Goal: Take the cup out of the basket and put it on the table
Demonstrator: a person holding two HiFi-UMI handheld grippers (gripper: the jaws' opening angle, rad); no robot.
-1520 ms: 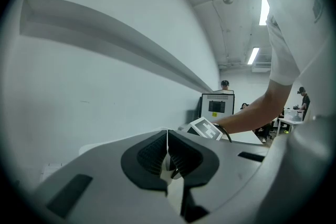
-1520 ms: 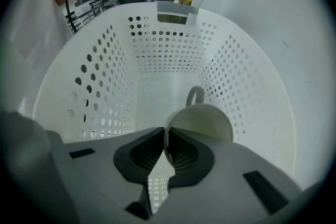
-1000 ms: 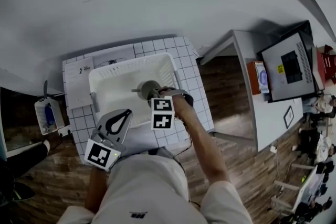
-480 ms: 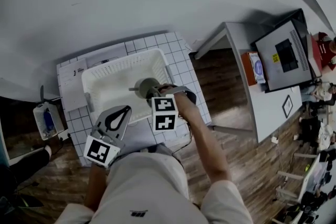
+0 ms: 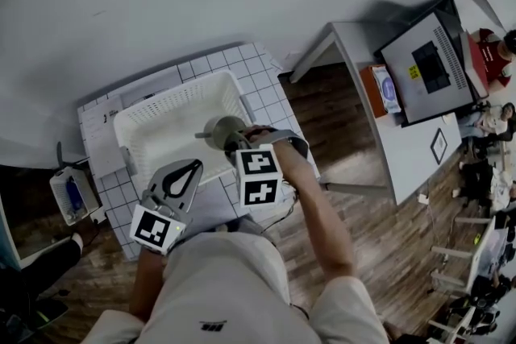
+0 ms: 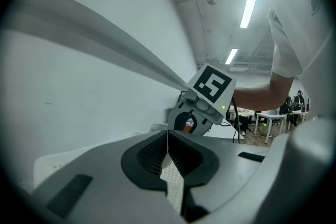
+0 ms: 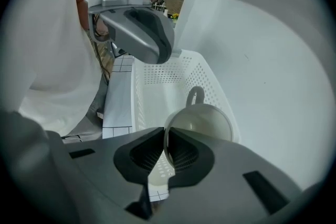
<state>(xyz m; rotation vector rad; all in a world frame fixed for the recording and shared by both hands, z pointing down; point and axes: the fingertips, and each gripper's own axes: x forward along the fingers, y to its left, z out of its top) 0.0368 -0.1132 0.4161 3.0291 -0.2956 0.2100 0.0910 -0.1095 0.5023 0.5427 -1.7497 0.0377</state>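
A grey-white cup (image 5: 221,129) with a loop handle hangs tilted over the right part of the white perforated basket (image 5: 161,121). My right gripper (image 5: 235,142) is shut on the cup's rim. In the right gripper view the rim of the cup (image 7: 205,122) is pinched between the jaws of the right gripper (image 7: 166,148), with the basket (image 7: 157,84) below. My left gripper (image 5: 194,168) hovers over the basket's near edge, shut and empty. In its own view the left gripper (image 6: 168,150) has its pads pressed together.
The basket stands on a small white tiled table (image 5: 266,97) against a pale wall. A paper sheet (image 5: 101,133) lies on the table's left. A grey desk (image 5: 387,133) with a monitor (image 5: 427,60) stands to the right over wooden floor.
The right gripper has kept its hold on the cup, which now sits a little nearer the basket's right wall. The left gripper has barely moved.
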